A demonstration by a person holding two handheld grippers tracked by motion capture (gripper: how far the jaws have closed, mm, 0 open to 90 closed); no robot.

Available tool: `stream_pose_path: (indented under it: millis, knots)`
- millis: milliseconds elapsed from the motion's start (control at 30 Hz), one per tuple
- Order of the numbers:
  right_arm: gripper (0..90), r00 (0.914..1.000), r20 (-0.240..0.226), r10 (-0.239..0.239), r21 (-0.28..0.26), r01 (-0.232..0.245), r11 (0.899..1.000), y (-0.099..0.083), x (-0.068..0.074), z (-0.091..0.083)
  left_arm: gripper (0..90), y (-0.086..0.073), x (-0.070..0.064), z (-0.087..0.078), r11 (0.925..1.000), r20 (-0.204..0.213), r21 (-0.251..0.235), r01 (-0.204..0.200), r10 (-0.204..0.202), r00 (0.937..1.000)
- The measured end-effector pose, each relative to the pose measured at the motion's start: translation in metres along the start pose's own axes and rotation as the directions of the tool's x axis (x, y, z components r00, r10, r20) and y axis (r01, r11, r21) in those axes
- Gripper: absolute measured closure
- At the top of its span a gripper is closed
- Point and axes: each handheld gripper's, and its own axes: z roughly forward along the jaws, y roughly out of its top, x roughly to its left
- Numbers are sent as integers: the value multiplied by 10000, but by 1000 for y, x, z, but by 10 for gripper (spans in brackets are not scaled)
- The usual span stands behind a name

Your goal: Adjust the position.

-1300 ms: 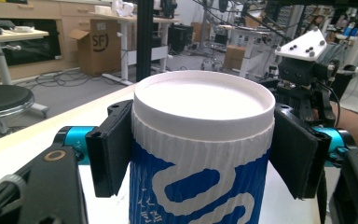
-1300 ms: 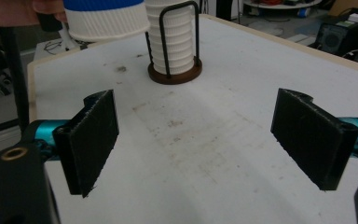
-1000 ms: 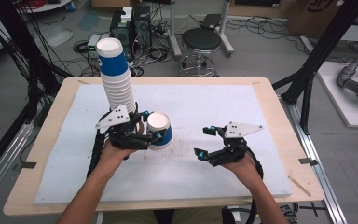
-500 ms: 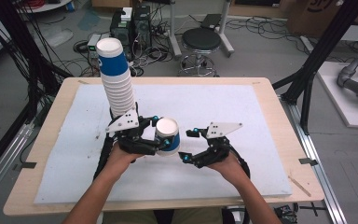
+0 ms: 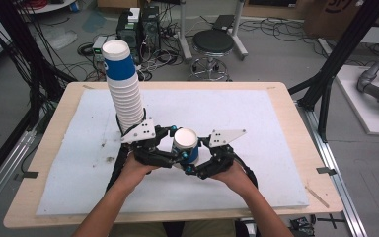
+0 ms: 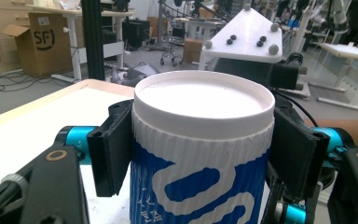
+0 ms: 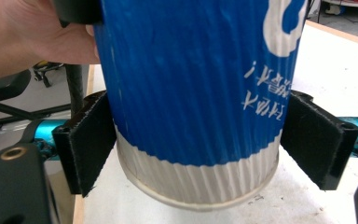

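Bright, even overhead light — soft shadows on the white mat [image 5: 256, 148]. The blue cup [image 7: 191, 84] looms sharp up close — the background behind it goes soft.

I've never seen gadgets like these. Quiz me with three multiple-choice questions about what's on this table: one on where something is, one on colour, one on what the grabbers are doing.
1. Where does the tall stack of cups stand?
A. at the table's far right corner
B. on the left part of the table, behind the left gripper
C. on the floor

2. What colours is the single paper cup?
A. red and black
B. plain green
C. blue and white

3. How does the left gripper stand to that cup?
A. its fingers press the cup's ribbed sides just under the rim
B. it lies open, far from the cup
C. it holds the stool

Answers: 1 B, the high view shows the stack left of centre. 2 C, blue wall, white band and rim. 3 A, the left gripper view shows both pads against the cup; the right gripper brackets its lower part with gaps at both sides.
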Motion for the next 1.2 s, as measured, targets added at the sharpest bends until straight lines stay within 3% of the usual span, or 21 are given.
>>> stream_pose_path:
  millis: [300,533,600,833,967,1000,1100,1200]
  knots:
    - [238,9990,130,-434,16,433,9991,1,0,-7,292,1,0,-2,9999,101,-99,112,-111,9999]
    - [276,9967,110,-808,729,798,9941,5,0,-10,274,-1,0,-1,9989,56,358,290,-293,9996]
    - [289,9961,104,-878,1050,862,9907,6,0,-13,159,-1,1,-3,9977,-4,413,544,-544,9985]
    - [289,9946,211,-1019,1308,983,9865,9,-4,-22,159,0,5,-12,9959,-211,712,560,-546,9983]
    - [289,9909,299,-1311,1569,1248,9797,12,-5,-25,159,3,4,-14,9947,-80,954,377,-371,9993]
    - [289,9880,325,-1512,1851,1427,9723,13,-5,-25,159,5,4,-14,9945,-46,999,326,-323,9995]
    - [290,9852,337,-1681,2089,1576,9652,15,-5,-25,159,9,4,-15,9932,-3,1146,202,-203,9998]
    - [289,9781,265,-2066,2612,1927,9458,18,-5,-24,159,13,4,-14,9875,47,1574,-2,-5,10000]
